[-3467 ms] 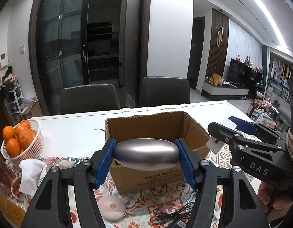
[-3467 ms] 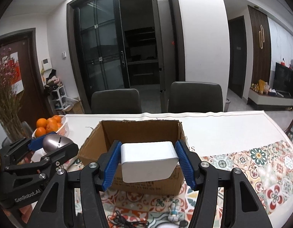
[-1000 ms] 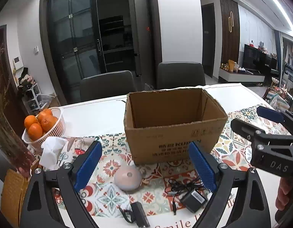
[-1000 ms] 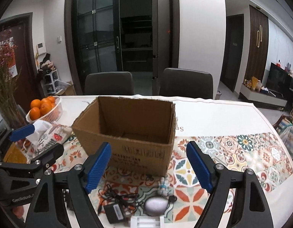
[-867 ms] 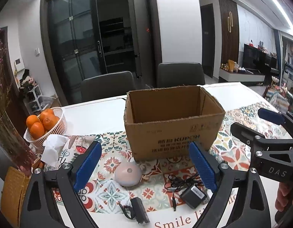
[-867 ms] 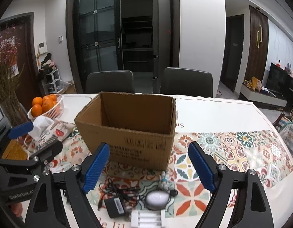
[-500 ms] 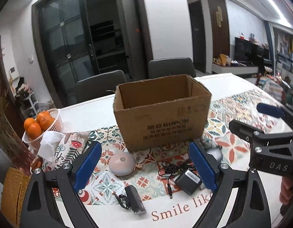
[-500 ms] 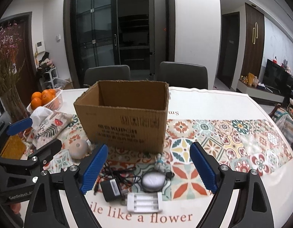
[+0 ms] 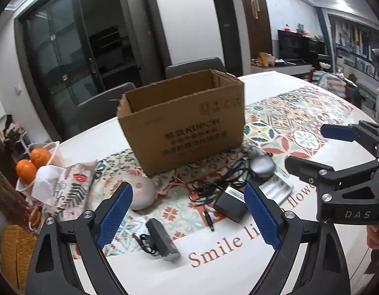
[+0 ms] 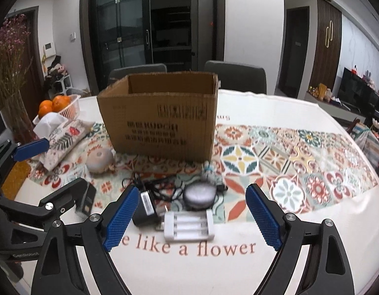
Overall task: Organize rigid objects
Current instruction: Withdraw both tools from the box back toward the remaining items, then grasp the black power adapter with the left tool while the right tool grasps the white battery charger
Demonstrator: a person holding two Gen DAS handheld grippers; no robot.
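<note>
Cardboard box point(image 10: 162, 120) sits open-topped mid counter point(image 10: 300, 258), contents hidden from both cameras. Left gripper point(image 9: 188, 215) jaws spread wide, nothing held, hovering over black bar-shaped gadget point(image 9: 162, 239) and black power adapter point(image 9: 230, 202) with tangled cord. Right gripper point(image 10: 192, 217) jaws also spread, empty, above white battery charger point(image 10: 188, 225) and grey round puck point(image 10: 198, 194). Pinkish dome point(image 10: 100, 158) just beside box's front left corner. Orange basket point(image 10: 66, 109) and tissue pack point(image 10: 62, 137) off to left, well apart from the gadgets.
</note>
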